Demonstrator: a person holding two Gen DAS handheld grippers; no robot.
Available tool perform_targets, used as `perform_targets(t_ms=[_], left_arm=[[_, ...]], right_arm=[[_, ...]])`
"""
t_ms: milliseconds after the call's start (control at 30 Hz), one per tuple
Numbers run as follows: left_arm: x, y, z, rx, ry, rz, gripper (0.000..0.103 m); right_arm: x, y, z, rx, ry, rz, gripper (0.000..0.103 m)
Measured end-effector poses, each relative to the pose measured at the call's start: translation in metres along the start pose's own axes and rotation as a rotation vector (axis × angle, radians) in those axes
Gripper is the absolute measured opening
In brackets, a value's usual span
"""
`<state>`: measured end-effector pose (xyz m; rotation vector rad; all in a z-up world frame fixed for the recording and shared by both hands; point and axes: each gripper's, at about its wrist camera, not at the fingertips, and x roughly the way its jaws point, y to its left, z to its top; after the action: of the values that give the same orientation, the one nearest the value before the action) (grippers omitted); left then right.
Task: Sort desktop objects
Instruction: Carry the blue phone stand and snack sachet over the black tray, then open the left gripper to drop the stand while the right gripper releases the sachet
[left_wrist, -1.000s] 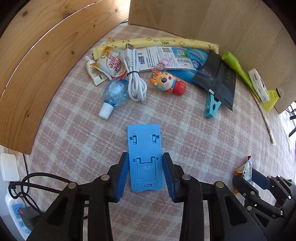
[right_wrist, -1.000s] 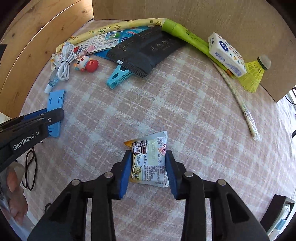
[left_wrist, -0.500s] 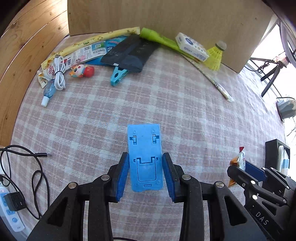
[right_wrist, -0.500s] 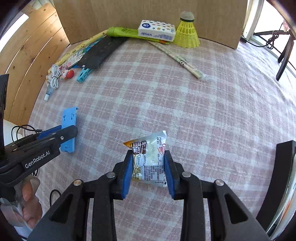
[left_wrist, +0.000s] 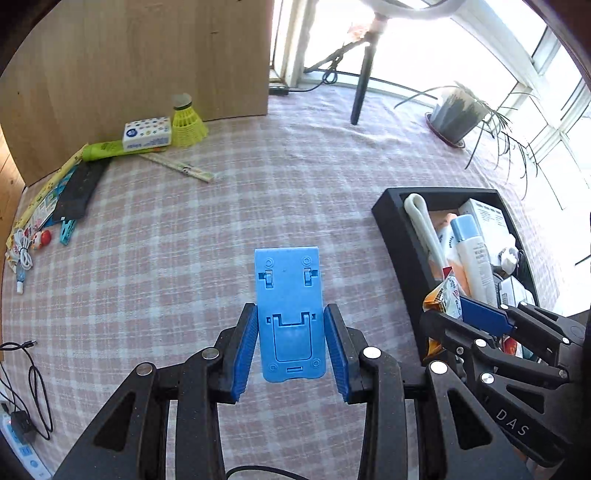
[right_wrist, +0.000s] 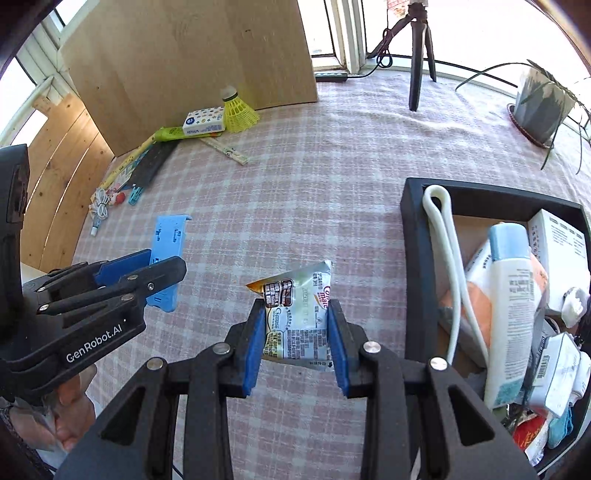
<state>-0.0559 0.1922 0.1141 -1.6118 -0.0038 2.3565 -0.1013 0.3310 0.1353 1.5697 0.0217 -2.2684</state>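
A: Blue phone stand (left_wrist: 290, 314) first. Where is it?

B: Clamped flat between the blue pads of the left hand-held gripper (left_wrist: 290, 343), lifted clear above the checked cloth of the bench (left_wrist: 166, 258). Its free end points away from the camera.

A: And the other one?

B: Right hand-held gripper (right_wrist: 295, 339) is closed on a silver snack packet (right_wrist: 297, 317), pads pressing both side edges, the packet's top sticking out past the fingertips. Also held above the cloth, just left of the black tray (right_wrist: 413, 258).

A: Tray contents?

B: Crowded. A white loop strap (right_wrist: 443, 229), a white bottle with a pale blue cap (right_wrist: 511, 295), a white printed box (right_wrist: 561, 243), more packets underneath that I can't sort out.

A: Rest of the bench?

B: Far corner, against the wooden board (left_wrist: 166, 55): yellow shuttlecock (left_wrist: 186, 122), tissue pack (left_wrist: 147, 134), green tube (left_wrist: 107, 150), ruler (left_wrist: 177, 168), a dark pouch (left_wrist: 79, 192). Further left, a blue clip (left_wrist: 67, 230), a small toy figure (left_wrist: 40, 239), a coiled white cable (left_wrist: 23, 253). A potted plant (left_wrist: 456, 114) stands by the window.
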Motion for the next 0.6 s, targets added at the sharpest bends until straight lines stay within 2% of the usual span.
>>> perform_targets(t_ms=[333, 600], left_arm=[[-0.008, -0.144, -0.011, 0.244, 0.007, -0.13, 0.034], [-0.006, -0.22, -0.026, 0.355, 0.02, -0.178, 0.034]], right_arm=[[-0.08, -0.135, -0.063, 0.188, -0.078, -0.135, 0.031], [-0.113, -0.218, -0.108, 0.316, -0.086, -0.218, 0.032]])
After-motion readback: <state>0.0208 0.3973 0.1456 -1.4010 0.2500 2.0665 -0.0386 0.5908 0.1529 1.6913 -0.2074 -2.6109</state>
